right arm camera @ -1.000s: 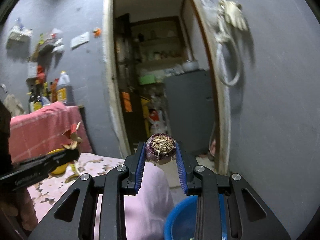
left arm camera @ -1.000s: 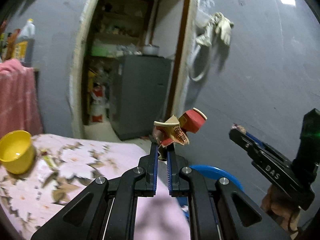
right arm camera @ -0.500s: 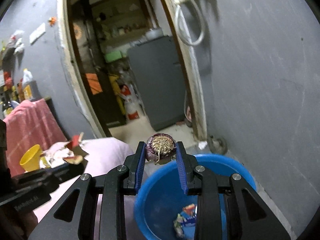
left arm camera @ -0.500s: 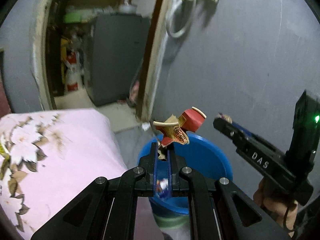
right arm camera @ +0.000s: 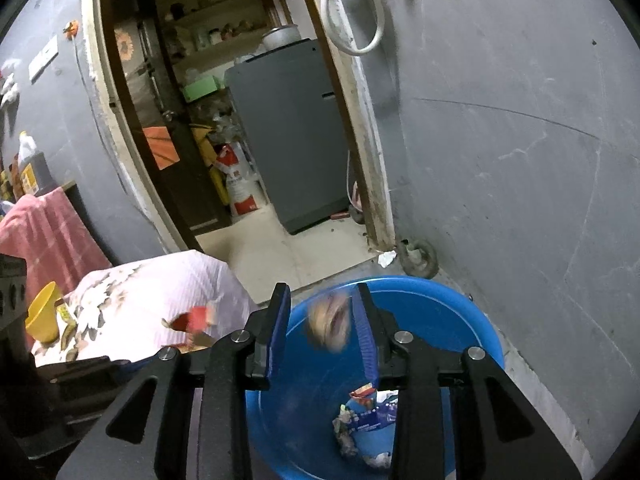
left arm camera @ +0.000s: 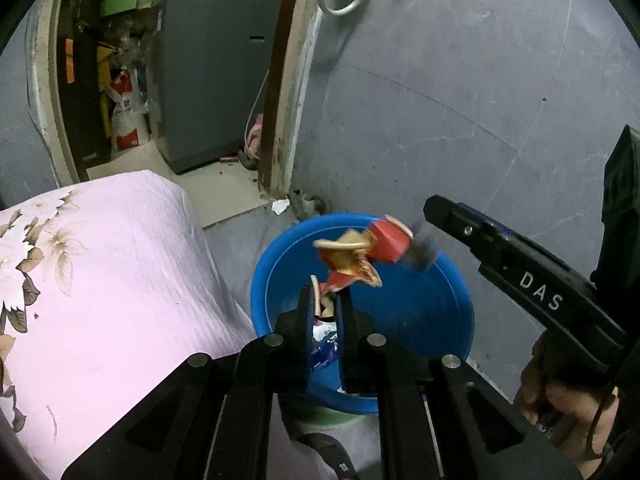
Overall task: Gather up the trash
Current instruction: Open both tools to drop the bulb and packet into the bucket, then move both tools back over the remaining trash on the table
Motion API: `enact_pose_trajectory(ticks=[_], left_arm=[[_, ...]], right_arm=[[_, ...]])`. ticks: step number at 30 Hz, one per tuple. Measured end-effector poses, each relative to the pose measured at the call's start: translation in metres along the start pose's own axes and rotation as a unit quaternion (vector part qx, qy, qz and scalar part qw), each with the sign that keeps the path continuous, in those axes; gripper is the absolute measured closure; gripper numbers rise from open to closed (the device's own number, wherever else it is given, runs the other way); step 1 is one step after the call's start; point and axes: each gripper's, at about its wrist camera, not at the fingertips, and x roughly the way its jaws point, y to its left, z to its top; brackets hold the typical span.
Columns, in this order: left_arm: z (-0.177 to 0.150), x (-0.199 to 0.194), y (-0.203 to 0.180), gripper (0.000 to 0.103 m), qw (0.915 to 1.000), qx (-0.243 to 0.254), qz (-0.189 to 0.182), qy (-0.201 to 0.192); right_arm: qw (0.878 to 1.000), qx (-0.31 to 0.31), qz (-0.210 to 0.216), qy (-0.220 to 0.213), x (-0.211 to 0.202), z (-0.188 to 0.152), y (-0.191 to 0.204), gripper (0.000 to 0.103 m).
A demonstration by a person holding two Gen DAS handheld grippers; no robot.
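Observation:
My left gripper point(left arm camera: 325, 302) is shut on a crumpled red and gold wrapper point(left arm camera: 362, 254) and holds it over the blue bucket point(left arm camera: 268, 280). My right gripper point(right arm camera: 322, 308) is open above the same bucket point(right arm camera: 472, 320). A blurred round purple onion piece point(right arm camera: 330, 322) is falling between its fingers; it shows as a dark blur in the left wrist view point(left arm camera: 420, 254). Wrappers point(right arm camera: 368, 416) lie on the bucket floor. The right gripper also shows in the left wrist view point(left arm camera: 432, 210), and the red wrapper shows in the right wrist view point(right arm camera: 196, 318).
A table under a pink floral cloth point(left arm camera: 100, 272) stands left of the bucket, with a yellow cup point(right arm camera: 42, 314) on it. A grey wall point(left arm camera: 460, 100) is close on the right. A doorway behind shows a grey cabinet point(right arm camera: 288, 136) and a white and red sack point(right arm camera: 238, 188).
Both grippers tilted down and moved over the blue bucket. The right gripper opened and let go of the onion piece, which is dropping. The left still holds the wrapper.

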Motion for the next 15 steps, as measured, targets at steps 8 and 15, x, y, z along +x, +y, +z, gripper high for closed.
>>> enact_pose_trajectory(ticks=[8, 15], left_arm=[[-0.001, 0.003, 0.006, 0.075, 0.9999, -0.016, 0.000, -0.004], [0.007, -0.014, 0.010, 0.070, 0.9990, -0.030, 0.019, -0.029]], right_arm=[[1.000, 0.008, -0.002, -0.001, 0.000, 0.000, -0.003, 0.066], [1.000, 0.010, -0.001, -0.006, 0.001, 0.002, -0.003, 0.062]])
